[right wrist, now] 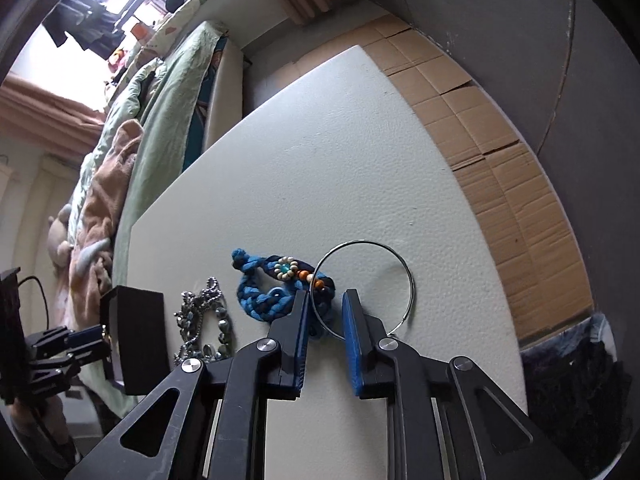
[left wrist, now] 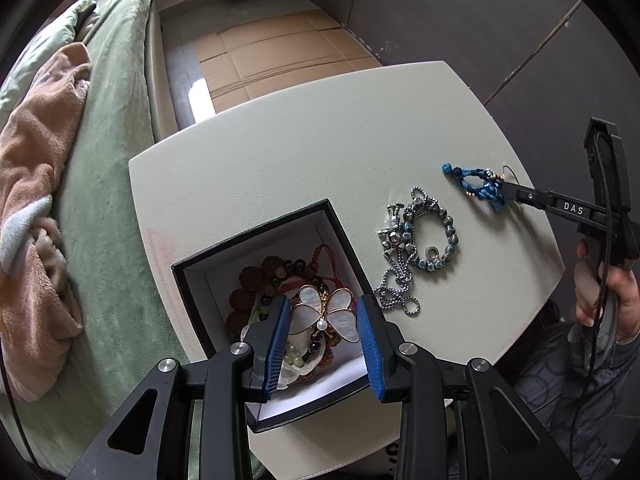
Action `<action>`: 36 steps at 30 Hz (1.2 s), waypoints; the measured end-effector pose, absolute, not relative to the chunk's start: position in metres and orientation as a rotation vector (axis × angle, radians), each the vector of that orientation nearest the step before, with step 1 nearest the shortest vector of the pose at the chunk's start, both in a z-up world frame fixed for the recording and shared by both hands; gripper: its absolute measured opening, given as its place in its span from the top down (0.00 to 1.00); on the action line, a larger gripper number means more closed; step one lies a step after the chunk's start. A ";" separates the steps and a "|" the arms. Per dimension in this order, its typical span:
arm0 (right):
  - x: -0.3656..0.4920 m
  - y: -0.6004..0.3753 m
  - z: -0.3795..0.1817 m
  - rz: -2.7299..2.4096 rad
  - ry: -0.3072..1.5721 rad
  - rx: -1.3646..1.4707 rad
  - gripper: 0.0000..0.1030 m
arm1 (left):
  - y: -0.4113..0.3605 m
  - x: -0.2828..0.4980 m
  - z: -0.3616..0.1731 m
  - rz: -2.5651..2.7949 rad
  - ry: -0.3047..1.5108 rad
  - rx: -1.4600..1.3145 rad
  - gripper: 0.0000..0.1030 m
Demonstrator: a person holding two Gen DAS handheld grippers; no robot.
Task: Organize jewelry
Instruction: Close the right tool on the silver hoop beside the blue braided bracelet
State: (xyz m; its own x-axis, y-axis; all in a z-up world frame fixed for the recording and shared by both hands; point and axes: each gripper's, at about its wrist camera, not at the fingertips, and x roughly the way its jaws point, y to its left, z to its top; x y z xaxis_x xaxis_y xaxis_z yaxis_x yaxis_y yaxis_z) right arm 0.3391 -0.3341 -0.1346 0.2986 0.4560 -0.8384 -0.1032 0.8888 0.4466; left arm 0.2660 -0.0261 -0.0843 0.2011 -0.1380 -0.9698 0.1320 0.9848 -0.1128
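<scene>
Hovering left gripper [left wrist: 323, 320]: your fingers stand spread over the black box [left wrist: 256, 240], pinching nothing; the butterfly pendant [left wrist: 326, 314] shows between the blue pads [left wrist: 276, 344]
Box contents: the pendant lies on top of brown and dark bead bracelets [left wrist: 256, 280] inside the white-lined box; the box sits at the near edge of the white table [left wrist: 280, 152]
Loose pile: a ball chain and grey-blue beaded bracelet [left wrist: 420, 240] lie tangled on the table, just beside the box on your right
Right gripper [right wrist: 326, 300]: your fingers are parted, not pressed together; they straddle one end of the blue braided bracelet [right wrist: 260, 288] and the near rim of a thin metal hoop [right wrist: 364, 288], both flat on the table
Beyond: a green bed [left wrist: 108, 160] runs along the table's far side; flattened cardboard [left wrist: 280, 60] covers the floor
</scene>
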 end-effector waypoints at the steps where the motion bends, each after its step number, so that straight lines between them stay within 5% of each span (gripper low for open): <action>1: 0.337 -0.337 -0.134 0.378 1.213 0.344 0.86 | -0.026 0.266 -0.085 -0.188 1.356 -0.007 0.65; 16: 0.322 -0.324 -0.108 0.354 1.161 0.209 0.91 | -0.025 0.266 -0.090 -0.183 1.369 -0.021 0.65; 18: 0.319 -0.319 -0.103 0.338 1.154 0.134 0.79 | -0.024 0.266 -0.090 -0.181 1.368 -0.023 0.65; 20: 0.315 -0.319 -0.098 0.311 1.128 0.076 0.49 | -0.024 0.267 -0.090 -0.181 1.369 -0.024 0.65; 32: 0.305 -0.289 -0.107 0.265 1.072 -0.365 0.52 | -0.003 0.269 -0.089 -0.142 1.374 -0.078 0.64; 36: 0.313 -0.286 -0.111 0.243 1.070 -0.407 0.57 | 0.003 0.264 -0.083 -0.144 1.374 -0.096 0.53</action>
State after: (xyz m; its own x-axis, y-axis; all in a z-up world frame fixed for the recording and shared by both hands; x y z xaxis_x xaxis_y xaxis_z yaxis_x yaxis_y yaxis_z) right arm 0.3134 -0.2858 -0.1113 0.4641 -0.0032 -0.8858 -0.3850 0.8999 -0.2050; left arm 0.2637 0.0033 -0.0825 0.1893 -0.1580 -0.9691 0.0458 0.9873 -0.1520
